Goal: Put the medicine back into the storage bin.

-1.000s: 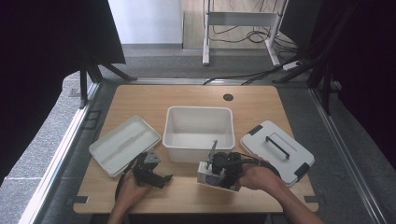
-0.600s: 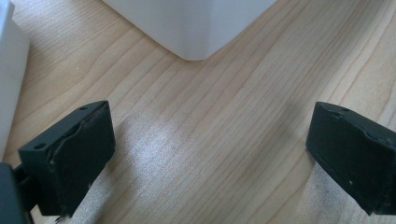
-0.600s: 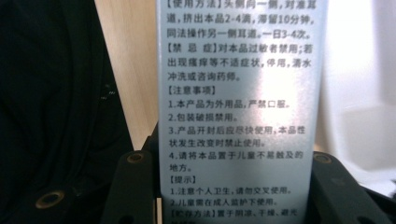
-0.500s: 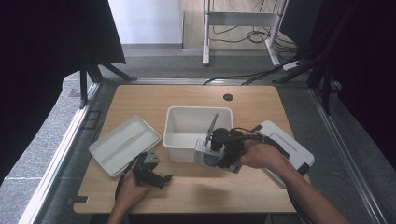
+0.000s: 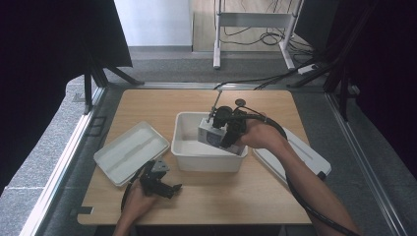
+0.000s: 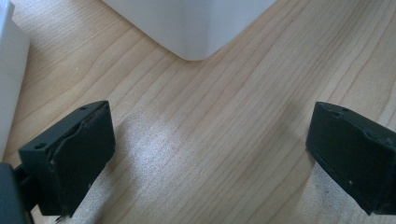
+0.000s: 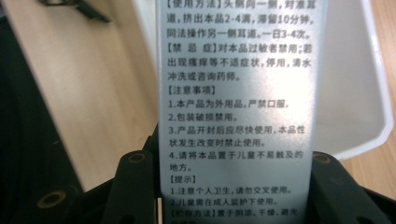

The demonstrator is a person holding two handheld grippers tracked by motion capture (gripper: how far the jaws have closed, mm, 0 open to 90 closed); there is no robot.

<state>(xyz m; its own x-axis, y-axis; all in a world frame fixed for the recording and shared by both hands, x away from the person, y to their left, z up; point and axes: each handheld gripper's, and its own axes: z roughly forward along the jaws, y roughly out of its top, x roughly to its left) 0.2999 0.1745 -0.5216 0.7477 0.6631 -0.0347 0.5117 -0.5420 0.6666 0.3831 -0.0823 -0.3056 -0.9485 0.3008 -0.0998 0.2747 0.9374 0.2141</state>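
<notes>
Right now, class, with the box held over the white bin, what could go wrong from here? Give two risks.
1. The right gripper clamps the printed box only near one end, so it may tilt or slip and land askew.
2. The box hangs close to the white bin's near rim; released there, it could catch the edge instead of dropping inside.

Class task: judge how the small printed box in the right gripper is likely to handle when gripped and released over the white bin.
The printed box looks like thin carton, so probably light and crushable under the right gripper. Its flat faces suggest it won't roll. Dropped into the white bin, it would likely land flat.
</notes>
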